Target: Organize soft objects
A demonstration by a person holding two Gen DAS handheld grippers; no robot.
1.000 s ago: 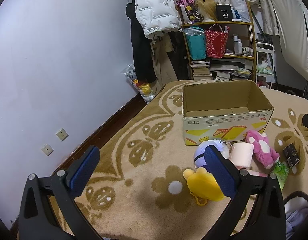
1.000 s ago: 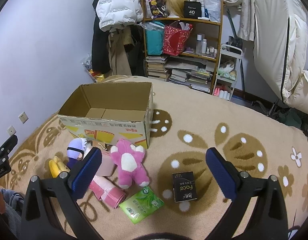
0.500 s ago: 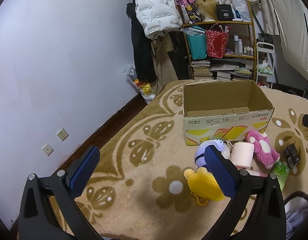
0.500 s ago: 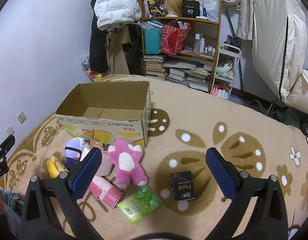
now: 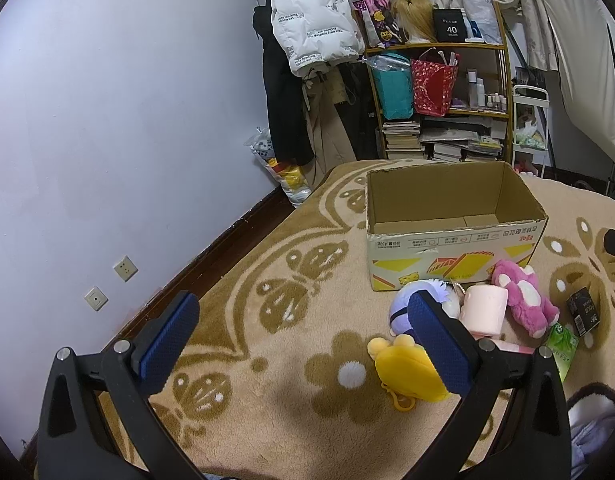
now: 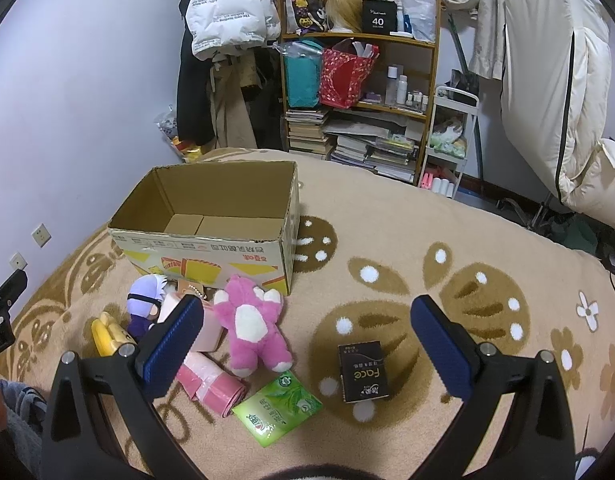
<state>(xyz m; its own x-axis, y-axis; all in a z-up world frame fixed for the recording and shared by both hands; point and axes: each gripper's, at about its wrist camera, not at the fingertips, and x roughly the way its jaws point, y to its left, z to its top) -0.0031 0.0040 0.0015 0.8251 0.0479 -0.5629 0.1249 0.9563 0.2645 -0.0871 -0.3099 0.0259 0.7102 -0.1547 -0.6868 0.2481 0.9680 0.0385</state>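
An open empty cardboard box [image 6: 211,236] [image 5: 455,240] stands on the patterned carpet. In front of it lie a pink plush bear [image 6: 251,320] [image 5: 521,296], a purple-and-white plush doll [image 6: 145,302] [image 5: 403,304], a yellow plush [image 5: 407,368] [image 6: 107,336], a pale pink roll [image 5: 485,310], a pink bag roll [image 6: 211,382], a green tissue pack [image 6: 277,408] and a black "Face" pack [image 6: 363,372]. My left gripper [image 5: 303,346] is open and empty above the carpet, left of the toys. My right gripper [image 6: 307,344] is open and empty above the bear and packs.
A wall [image 5: 107,140] with sockets runs along the left. A cluttered bookshelf [image 6: 359,100] with bags and books, hanging coats [image 6: 227,20] and a white cart [image 6: 447,140] stand at the back. Bedding [image 6: 559,120] hangs at the right.
Both views have shifted very slightly. Both grippers stay open and empty, and the toys and box have not moved.
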